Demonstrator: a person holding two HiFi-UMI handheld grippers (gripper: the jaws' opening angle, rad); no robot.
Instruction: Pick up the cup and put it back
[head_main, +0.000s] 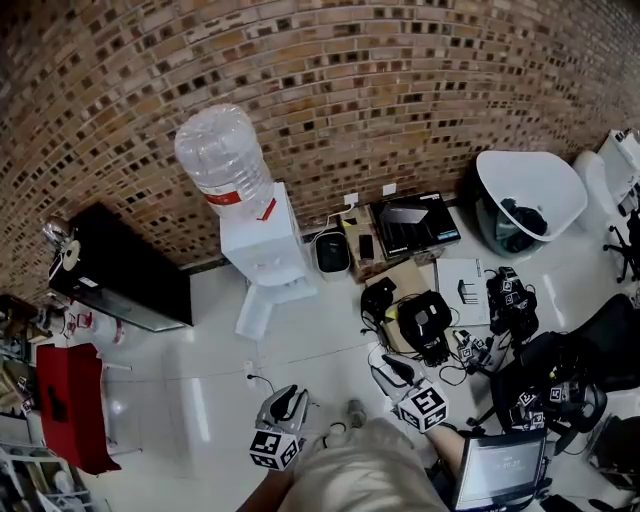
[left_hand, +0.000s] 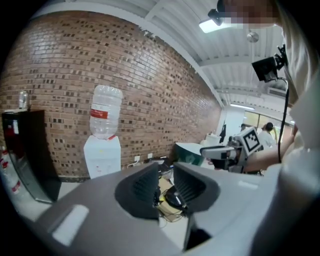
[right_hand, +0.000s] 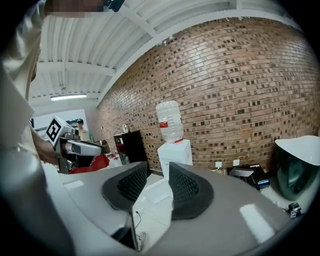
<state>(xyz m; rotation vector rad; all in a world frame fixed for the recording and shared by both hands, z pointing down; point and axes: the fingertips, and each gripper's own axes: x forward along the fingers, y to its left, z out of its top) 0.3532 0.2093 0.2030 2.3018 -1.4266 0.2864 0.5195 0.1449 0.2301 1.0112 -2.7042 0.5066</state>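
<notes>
I cannot make out a cup in any view. A white water dispenser (head_main: 268, 250) with a clear bottle (head_main: 222, 160) stands against the brick wall; it also shows in the left gripper view as the dispenser (left_hand: 102, 156) and in the right gripper view as the dispenser (right_hand: 176, 150). My left gripper (head_main: 288, 400) is held low over the white floor, well short of the dispenser; its jaws stand a little apart with nothing between them (left_hand: 165, 172). My right gripper (head_main: 388, 372) hangs beside it, jaws likewise slightly apart and empty (right_hand: 157, 171).
A black cabinet (head_main: 120, 268) stands left of the dispenser, with a red piece (head_main: 70, 400) nearer me. Right of the dispenser lie a black case (head_main: 415, 222), tangled cables and gear (head_main: 425, 322), and a white-and-green bin (head_main: 525, 195). A laptop (head_main: 500, 470) sits at my right.
</notes>
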